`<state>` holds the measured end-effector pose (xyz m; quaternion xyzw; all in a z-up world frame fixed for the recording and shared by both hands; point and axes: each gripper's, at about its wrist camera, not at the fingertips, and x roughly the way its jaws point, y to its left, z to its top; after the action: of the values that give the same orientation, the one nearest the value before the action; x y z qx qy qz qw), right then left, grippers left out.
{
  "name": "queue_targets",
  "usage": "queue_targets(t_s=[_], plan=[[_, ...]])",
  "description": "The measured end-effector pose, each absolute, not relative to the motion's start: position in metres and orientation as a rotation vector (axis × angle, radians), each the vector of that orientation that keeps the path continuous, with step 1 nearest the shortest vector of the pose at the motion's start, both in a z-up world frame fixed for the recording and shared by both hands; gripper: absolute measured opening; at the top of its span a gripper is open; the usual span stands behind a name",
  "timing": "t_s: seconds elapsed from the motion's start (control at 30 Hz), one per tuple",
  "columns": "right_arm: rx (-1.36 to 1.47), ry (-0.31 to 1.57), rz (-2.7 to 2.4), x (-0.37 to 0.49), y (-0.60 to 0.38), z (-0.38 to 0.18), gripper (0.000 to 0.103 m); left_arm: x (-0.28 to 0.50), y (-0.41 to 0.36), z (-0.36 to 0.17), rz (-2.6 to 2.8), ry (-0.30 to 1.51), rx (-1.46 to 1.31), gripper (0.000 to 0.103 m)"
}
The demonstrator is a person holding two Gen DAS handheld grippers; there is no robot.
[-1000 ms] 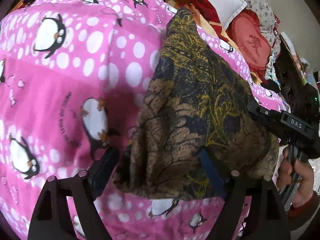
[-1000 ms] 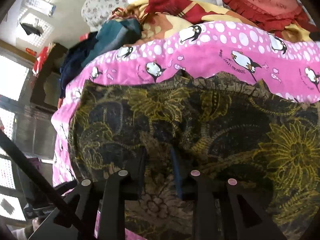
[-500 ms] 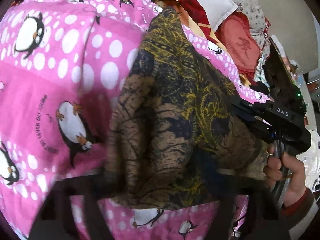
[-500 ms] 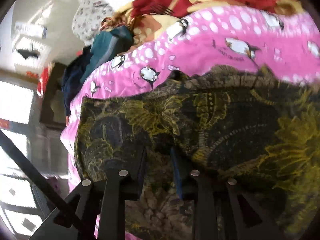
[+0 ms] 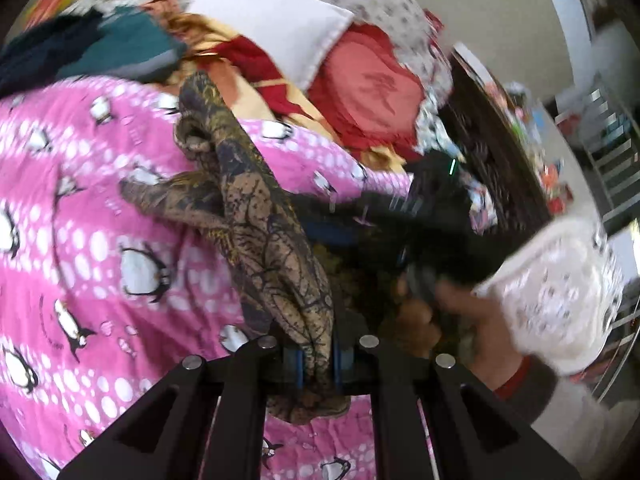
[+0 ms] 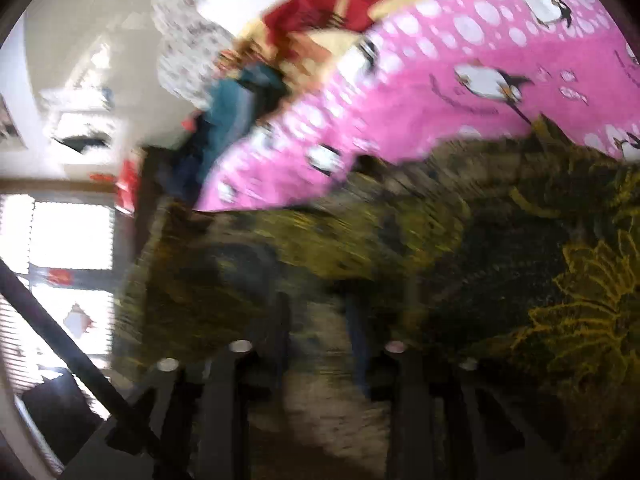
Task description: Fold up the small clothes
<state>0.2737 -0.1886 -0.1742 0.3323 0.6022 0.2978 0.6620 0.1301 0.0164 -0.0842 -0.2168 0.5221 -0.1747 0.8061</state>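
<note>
A dark brown-and-yellow patterned garment [image 5: 264, 232] is lifted off the pink penguin blanket [image 5: 80, 240] and hangs bunched. My left gripper [image 5: 316, 360] is shut on its lower edge. In the right wrist view the same garment [image 6: 500, 260] fills the lower frame, blurred, and my right gripper [image 6: 316, 344] is shut on a fold of it. The right gripper also shows in the left wrist view [image 5: 420, 216], close on the right, held by a hand [image 5: 452, 320].
At the head of the bed lie a white pillow [image 5: 280, 24], a red cushion [image 5: 372, 92], a teal garment [image 5: 128, 48] and a red-yellow blanket [image 5: 248, 64]. A dark headboard [image 5: 500, 152] stands right. A window [image 6: 68, 232] is at left.
The left gripper has closed on the garment's edge and lifted it, so the flat cloth is now bunched. The right gripper has swung in close to the left one. Both views tilted.
</note>
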Motion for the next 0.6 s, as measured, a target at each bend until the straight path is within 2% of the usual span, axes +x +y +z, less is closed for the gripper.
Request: queue_targets(t_s=[0.07, 0.13, 0.2, 0.33, 0.5, 0.6], plan=[[0.722, 1.358, 0.712, 0.283, -0.182, -0.152, 0.065, 0.13, 0.004, -0.087, -0.367, 1.128, -0.42, 0.009], [0.666, 1.35, 0.747, 0.291, -0.173, -0.13, 0.069, 0.129, -0.002, -0.092, -0.36, 1.133, -0.412, 0.009], [0.605, 1.338, 0.758, 0.295, -0.16, -0.112, 0.086, 0.128, -0.006, -0.095, -0.354, 1.134, -0.422, 0.009], [0.388, 1.442, 0.812, 0.3, -0.107, -0.101, 0.087, 0.12, -0.002, -0.102, -0.334, 1.119, -0.456, 0.009], [-0.07, 1.494, 0.853, 0.283, -0.019, -0.09, 0.088, 0.106, 0.019, -0.118, -0.28, 1.113, -0.581, 0.009], [-0.314, 1.541, 0.859, 0.266, 0.029, -0.103, 0.09, 0.096, 0.029, -0.127, -0.255, 1.102, -0.654, 0.009]])
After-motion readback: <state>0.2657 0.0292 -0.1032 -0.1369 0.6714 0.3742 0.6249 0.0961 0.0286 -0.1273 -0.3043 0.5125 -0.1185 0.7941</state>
